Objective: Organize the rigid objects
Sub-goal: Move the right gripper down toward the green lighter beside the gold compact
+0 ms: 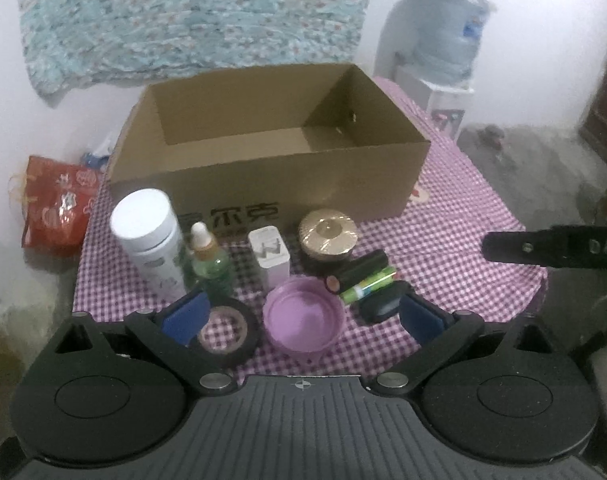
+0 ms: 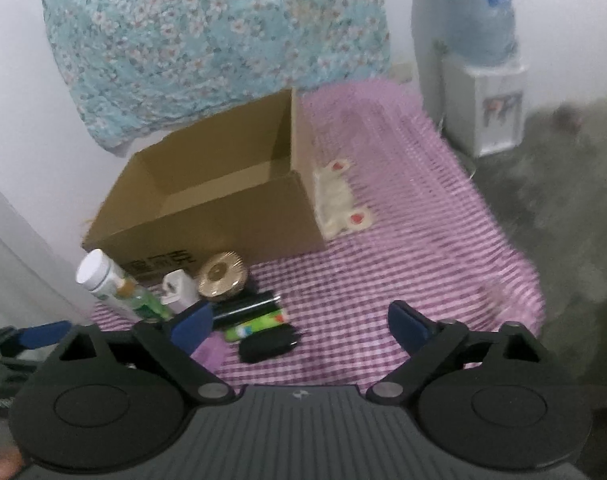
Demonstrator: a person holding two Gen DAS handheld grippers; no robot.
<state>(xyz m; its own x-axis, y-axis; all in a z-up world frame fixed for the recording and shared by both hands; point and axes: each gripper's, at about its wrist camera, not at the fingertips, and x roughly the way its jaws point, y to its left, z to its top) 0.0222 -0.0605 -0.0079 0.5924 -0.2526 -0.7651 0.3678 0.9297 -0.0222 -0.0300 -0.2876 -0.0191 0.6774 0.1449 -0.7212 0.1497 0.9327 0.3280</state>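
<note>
An open, empty cardboard box [image 1: 343,188] [image 2: 207,232] stands on the checked tablecloth. In front of it are a white bottle [image 1: 147,236], a green dropper bottle [image 1: 209,264], a white charger [image 1: 269,258], a gold-lidded jar [image 1: 328,236], a black cylinder [image 1: 357,276], green batteries [image 1: 371,285] and a small black object [image 1: 383,305]. My left gripper [image 1: 303,318] is open around a purple lid [image 1: 303,320], with a black tape roll [image 1: 227,328] by its left finger. My right gripper [image 2: 299,324] is open over the black object [image 2: 269,344], not touching it.
A white rabbit toy [image 2: 339,200] lies against the box's right side. A red bag [image 1: 59,208] sits on the floor at the left, a water dispenser [image 1: 443,48] at the back right. A floral cloth [image 1: 183,16] hangs on the wall. The table's right edge [image 2: 535,280] drops off.
</note>
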